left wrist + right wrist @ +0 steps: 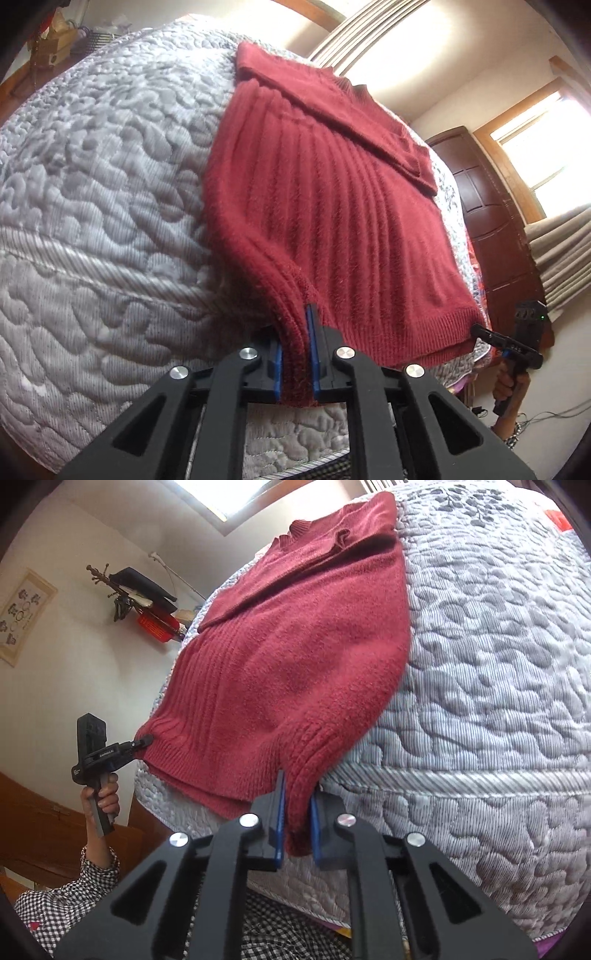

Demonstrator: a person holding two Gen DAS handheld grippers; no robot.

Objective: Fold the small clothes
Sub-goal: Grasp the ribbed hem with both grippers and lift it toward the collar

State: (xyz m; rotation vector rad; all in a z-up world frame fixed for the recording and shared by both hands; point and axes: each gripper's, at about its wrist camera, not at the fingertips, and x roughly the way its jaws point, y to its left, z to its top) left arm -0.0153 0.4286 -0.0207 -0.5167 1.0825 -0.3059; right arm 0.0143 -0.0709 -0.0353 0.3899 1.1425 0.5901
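Red sweater (332,206) lies flat on quilted bed (92,184), sleeves folded in. Left gripper (295,354) & right gripper (297,823) each clamped on a hem corner at bed edge.

sweater hem (295,369) corners hidden between pads

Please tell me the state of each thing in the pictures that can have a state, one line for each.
Dark red ribbed knit sweater: flat on the bed, sleeves folded over the chest, hem corners pinched.
Left claw: shut on one hem corner.
Right claw: shut on the other hem corner.
Grey quilted bed cover: spread out under the sweater.
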